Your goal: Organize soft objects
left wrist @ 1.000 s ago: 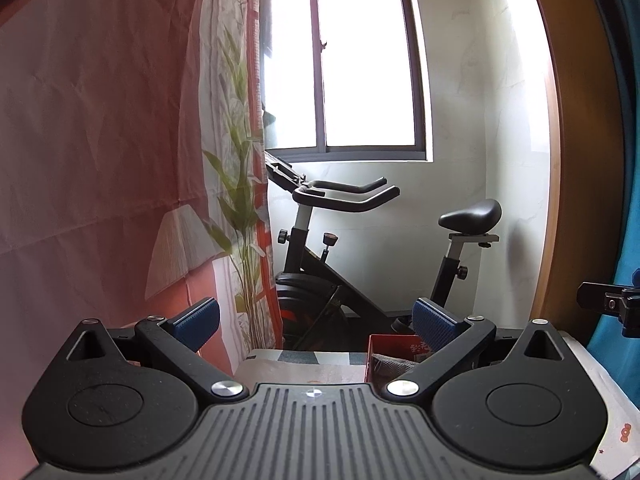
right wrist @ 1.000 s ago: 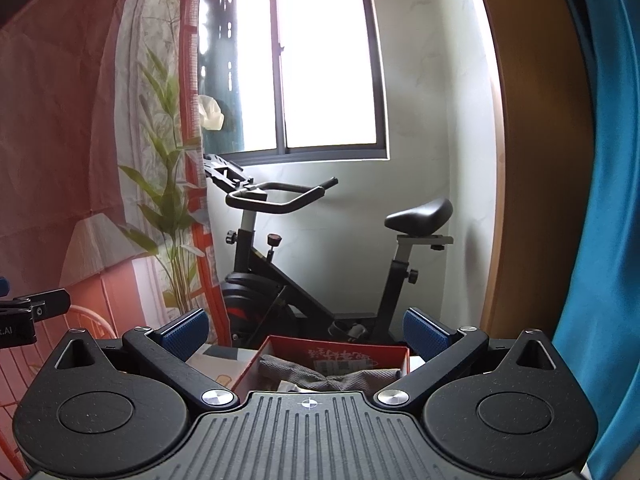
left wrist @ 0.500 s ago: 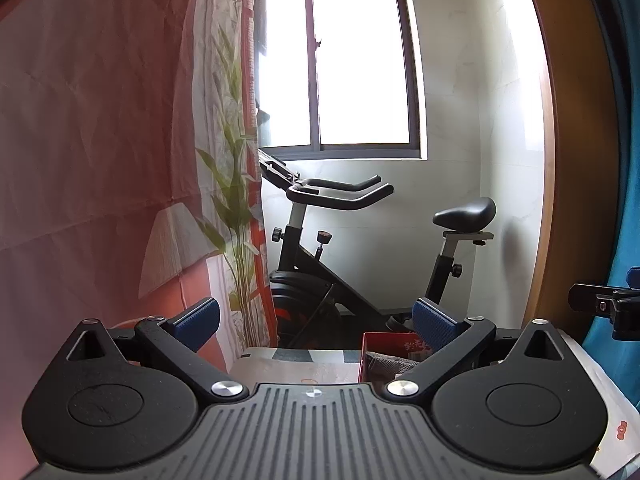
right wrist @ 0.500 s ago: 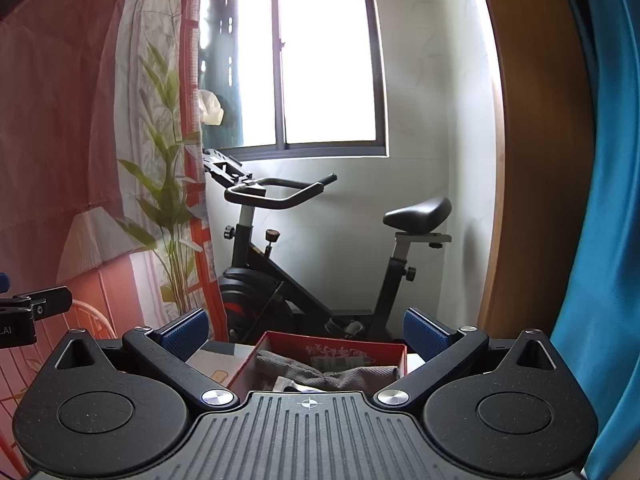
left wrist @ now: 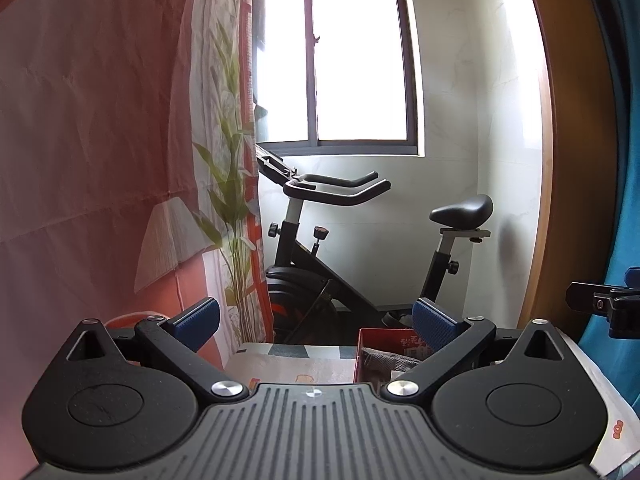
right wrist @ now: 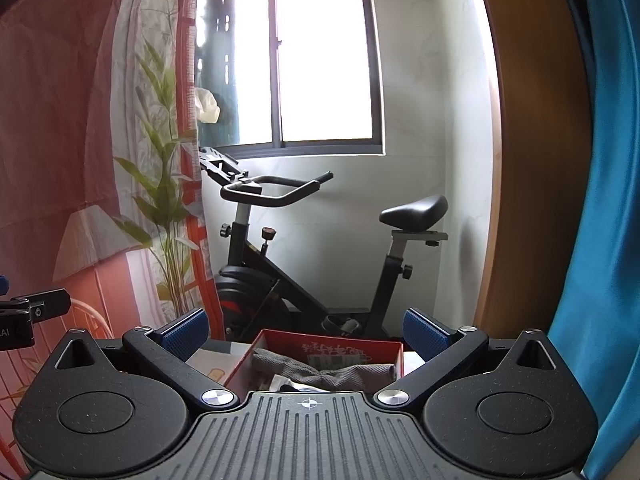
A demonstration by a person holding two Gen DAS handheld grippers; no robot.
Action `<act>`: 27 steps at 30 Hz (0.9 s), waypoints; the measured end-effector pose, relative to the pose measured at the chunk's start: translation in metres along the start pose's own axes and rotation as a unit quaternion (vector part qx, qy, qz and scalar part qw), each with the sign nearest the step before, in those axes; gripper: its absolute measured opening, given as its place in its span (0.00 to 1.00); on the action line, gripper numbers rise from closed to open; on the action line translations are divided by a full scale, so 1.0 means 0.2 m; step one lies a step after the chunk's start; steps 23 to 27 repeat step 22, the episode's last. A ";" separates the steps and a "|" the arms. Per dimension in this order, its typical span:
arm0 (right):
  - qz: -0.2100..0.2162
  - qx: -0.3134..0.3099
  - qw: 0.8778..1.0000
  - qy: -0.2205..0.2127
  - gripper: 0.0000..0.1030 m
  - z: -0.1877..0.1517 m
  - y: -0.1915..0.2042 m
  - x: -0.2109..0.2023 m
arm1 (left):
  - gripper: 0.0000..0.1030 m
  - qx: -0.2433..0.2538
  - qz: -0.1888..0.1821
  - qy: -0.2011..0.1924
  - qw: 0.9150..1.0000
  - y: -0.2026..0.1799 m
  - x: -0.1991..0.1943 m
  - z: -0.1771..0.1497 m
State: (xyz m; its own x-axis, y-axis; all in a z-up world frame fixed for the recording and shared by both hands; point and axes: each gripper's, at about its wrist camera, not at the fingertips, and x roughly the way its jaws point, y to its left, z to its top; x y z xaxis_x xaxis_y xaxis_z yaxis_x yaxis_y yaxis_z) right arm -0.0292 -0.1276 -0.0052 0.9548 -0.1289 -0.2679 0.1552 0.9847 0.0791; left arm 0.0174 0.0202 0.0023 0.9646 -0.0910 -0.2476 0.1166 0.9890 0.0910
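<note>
A red box sits low in the right wrist view, with grey cloth bunched inside it. The same box shows at the lower right of the left wrist view, with grey cloth in it. My right gripper is open and empty, held above the box's near side. My left gripper is open and empty, left of the box above a patterned surface. Part of the right gripper shows at the right edge of the left wrist view.
A black exercise bike stands beyond the box under a bright window. A red and white printed curtain hangs on the left. A blue curtain and a wooden frame are on the right.
Both views have tilted slightly downward, showing a little more of the box and surface. Both grippers stay open and empty.
</note>
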 end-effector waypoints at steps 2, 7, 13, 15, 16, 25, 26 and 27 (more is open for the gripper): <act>-0.001 0.000 1.000 0.000 1.00 0.00 0.00 0.00 | 1.00 0.000 -0.001 0.000 1.000 0.00 0.00 0.00; 0.000 0.000 1.000 0.000 1.00 0.00 0.00 0.00 | 1.00 0.004 -0.006 0.001 1.000 0.01 0.01 -0.01; -0.001 -0.001 1.000 0.001 1.00 0.00 0.00 0.00 | 1.00 0.001 -0.007 0.002 1.000 0.03 0.02 -0.01; -0.001 -0.001 1.000 0.001 1.00 0.00 0.00 0.00 | 1.00 -0.001 -0.007 0.002 1.000 0.03 0.02 -0.01; -0.001 -0.002 1.000 0.001 1.00 -0.01 0.00 0.00 | 1.00 -0.001 -0.008 0.003 1.000 0.04 0.02 -0.01; -0.002 -0.001 1.000 0.001 1.00 -0.01 0.00 0.00 | 1.00 -0.002 -0.008 0.001 1.000 0.03 0.01 -0.02; -0.002 -0.001 1.000 0.001 1.00 -0.01 0.00 0.00 | 1.00 -0.002 -0.008 0.001 1.000 0.03 0.01 -0.02; -0.002 -0.001 1.000 0.001 1.00 -0.01 0.00 0.00 | 1.00 -0.002 -0.008 0.001 1.000 0.03 0.01 -0.02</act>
